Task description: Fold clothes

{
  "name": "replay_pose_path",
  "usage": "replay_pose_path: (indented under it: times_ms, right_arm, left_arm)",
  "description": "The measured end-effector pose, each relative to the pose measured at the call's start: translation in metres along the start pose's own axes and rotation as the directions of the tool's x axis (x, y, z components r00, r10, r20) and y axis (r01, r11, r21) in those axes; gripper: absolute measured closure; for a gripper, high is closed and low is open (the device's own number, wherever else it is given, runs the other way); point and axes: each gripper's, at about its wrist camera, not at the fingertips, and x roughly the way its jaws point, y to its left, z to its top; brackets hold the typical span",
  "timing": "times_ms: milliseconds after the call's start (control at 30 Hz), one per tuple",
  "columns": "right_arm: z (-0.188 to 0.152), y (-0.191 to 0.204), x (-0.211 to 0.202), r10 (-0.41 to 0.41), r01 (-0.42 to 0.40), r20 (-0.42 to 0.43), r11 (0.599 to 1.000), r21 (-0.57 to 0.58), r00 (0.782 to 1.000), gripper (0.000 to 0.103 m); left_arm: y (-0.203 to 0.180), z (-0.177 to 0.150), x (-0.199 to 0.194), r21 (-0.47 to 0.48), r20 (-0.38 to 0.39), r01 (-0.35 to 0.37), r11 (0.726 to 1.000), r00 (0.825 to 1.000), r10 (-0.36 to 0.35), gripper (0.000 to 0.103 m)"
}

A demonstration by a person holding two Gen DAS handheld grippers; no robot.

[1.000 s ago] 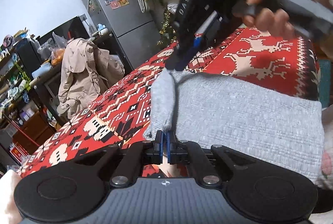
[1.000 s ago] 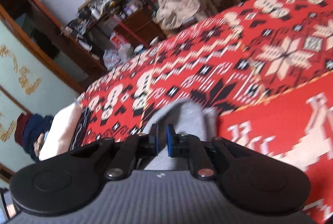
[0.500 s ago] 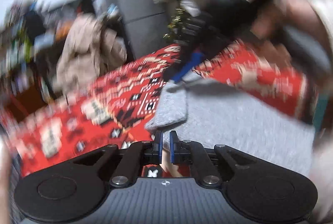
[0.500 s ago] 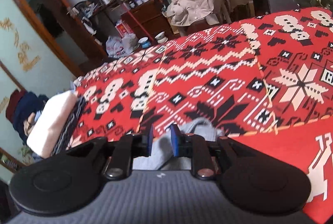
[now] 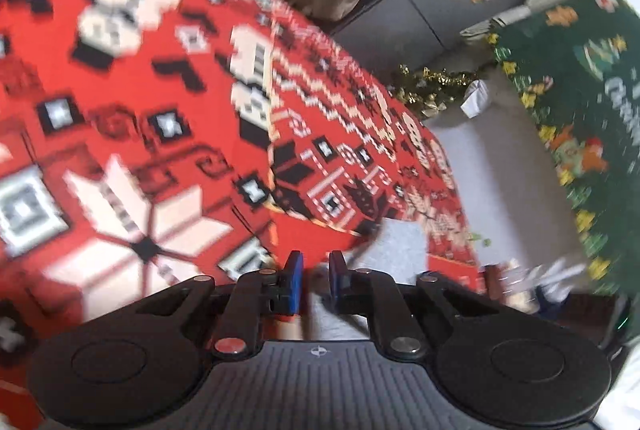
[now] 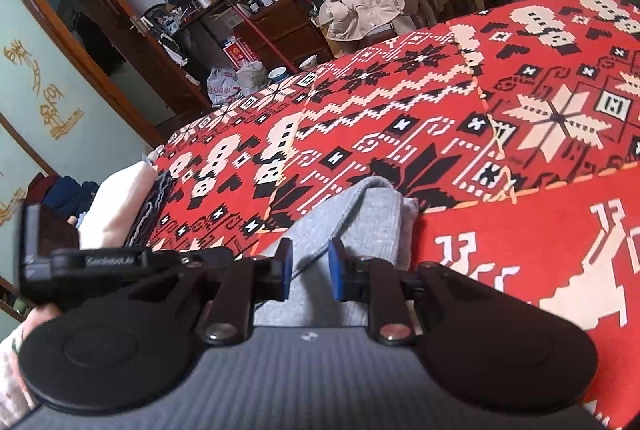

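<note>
Grey knitted cloth [image 6: 360, 218] now lies loose between the just-opened right gripper [image 6: 308, 264]; the left gripper [image 5: 315, 280] (blurry) let go too, so this fold looks done.

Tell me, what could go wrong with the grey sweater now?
The right tongs stand open around a raised fold of the grey sweater. If they lift away, the fold may flop open.

The left tongs are open with only a grey corner nearby in a blurred view; that side may shift.
</note>
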Motion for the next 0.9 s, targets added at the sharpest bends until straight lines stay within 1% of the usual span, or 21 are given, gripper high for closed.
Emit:
replay_pose_path:
  times_ms: [133, 200, 300, 333, 400, 433, 467, 533, 633, 700, 767, 833, 900]
  right_arm:
    - [-0.001, -0.002, -0.003, 0.002, -0.002, 0.0, 1.0, 0.004, 1.0, 0.081]
    - [-0.002, -0.002, -0.004, 0.004, -0.004, 0.001, 1.0, 0.005, 1.0, 0.081]
    - [-0.002, -0.003, -0.005, 0.008, -0.008, 0.004, 1.0, 0.01, 1.0, 0.081]
    - [-0.002, -0.004, -0.005, 0.011, -0.011, 0.006, 1.0, 0.015, 1.0, 0.081]
    - [-0.002, -0.004, -0.005, 0.012, -0.012, 0.009, 1.0, 0.025, 1.0, 0.081]
    - [-0.003, -0.004, -0.006, 0.013, -0.014, 0.009, 1.0, 0.026, 1.0, 0.081]
    - [-0.003, -0.003, -0.006, 0.016, -0.016, 0.01, 1.0, 0.024, 1.0, 0.081]
    - [-0.003, -0.001, -0.007, 0.022, -0.022, 0.011, 1.0, 0.021, 1.0, 0.08]
    - [-0.004, 0.003, -0.007, 0.039, -0.039, 0.013, 0.999, 0.007, 0.999, 0.08]
    - [-0.005, 0.006, -0.003, 0.044, -0.044, 0.007, 0.999, -0.001, 0.999, 0.08]
    - [-0.006, 0.009, 0.001, 0.048, -0.048, -0.001, 0.999, -0.01, 0.999, 0.08]
    - [-0.007, 0.012, 0.005, 0.05, -0.05, -0.009, 0.999, -0.02, 0.999, 0.08]
    - [-0.007, 0.013, 0.006, 0.049, -0.049, -0.005, 0.998, -0.027, 0.999, 0.08]
  left_arm:
    - [-0.003, 0.004, 0.005, -0.041, -0.058, -0.018, 0.999, 0.998, 0.016, 0.091]
    - [0.0, 0.005, 0.006, -0.081, -0.083, -0.006, 0.997, 0.997, -0.001, 0.091]
    - [0.009, 0.006, 0.007, -0.168, -0.1, 0.033, 0.985, 0.994, -0.051, 0.091]
    - [0.011, 0.006, 0.008, -0.181, -0.108, 0.032, 0.983, 0.993, -0.053, 0.091]
    - [0.01, 0.005, 0.013, -0.18, -0.125, 0.01, 0.984, 0.992, -0.033, 0.093]
    - [0.01, 0.004, 0.016, -0.179, -0.132, 0.0, 0.984, 0.991, -0.024, 0.096]
    - [0.011, 0.004, 0.016, -0.192, -0.123, 0.004, 0.981, 0.992, -0.028, 0.099]
    - [0.016, 0.003, 0.013, -0.238, -0.078, 0.036, 0.971, 0.995, -0.056, 0.1]
    - [0.025, 0.003, 0.009, -0.303, 0.006, 0.092, 0.948, 0.996, -0.094, 0.1]
    - [0.031, 0.001, 0.011, -0.346, 0.039, 0.12, 0.93, 0.993, -0.114, 0.1]
    - [0.039, -0.005, 0.014, -0.4, 0.062, 0.144, 0.905, 0.99, -0.13, 0.1]
    - [0.05, -0.013, 0.015, -0.476, 0.086, 0.164, 0.864, 0.986, -0.14, 0.1]
    - [0.058, -0.018, 0.011, -0.528, 0.132, 0.205, 0.824, 0.978, -0.159, 0.1]
